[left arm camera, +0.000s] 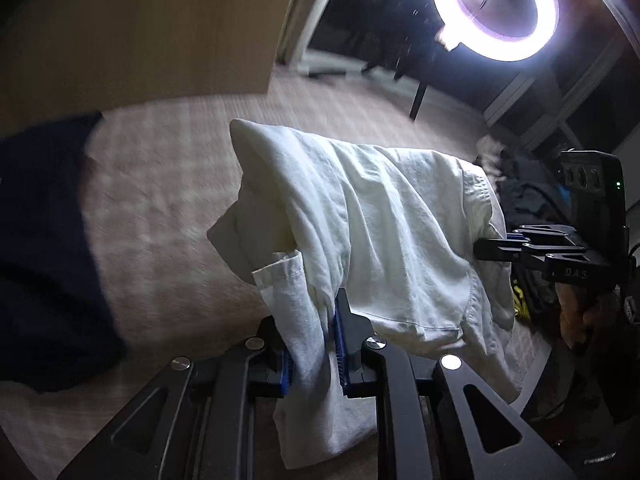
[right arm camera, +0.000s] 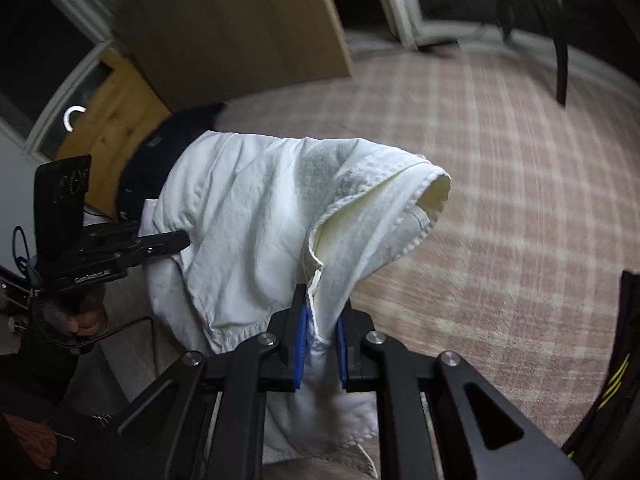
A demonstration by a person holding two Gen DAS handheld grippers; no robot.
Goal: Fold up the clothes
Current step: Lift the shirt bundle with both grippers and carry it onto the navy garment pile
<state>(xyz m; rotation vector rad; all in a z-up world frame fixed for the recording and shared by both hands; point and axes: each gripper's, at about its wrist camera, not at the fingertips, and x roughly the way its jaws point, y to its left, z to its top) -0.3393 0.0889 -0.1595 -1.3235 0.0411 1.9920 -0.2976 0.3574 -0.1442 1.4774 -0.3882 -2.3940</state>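
Wrist views: left gripper (left arm camera: 312,354), right gripper (right arm camera: 322,354) both clamp white shirt (left arm camera: 380,216).

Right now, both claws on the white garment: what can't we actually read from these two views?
- Garment type: the white garment is bunched; its lower part hangs behind the left claw and, in the right wrist view, behind the right claw.
- Bed cover: pattern smeared by motion blur in both views.
- Dark clothes: left wrist view, half hidden behind the garment, underlit.
- Navy cloth: cut off by the left edge.
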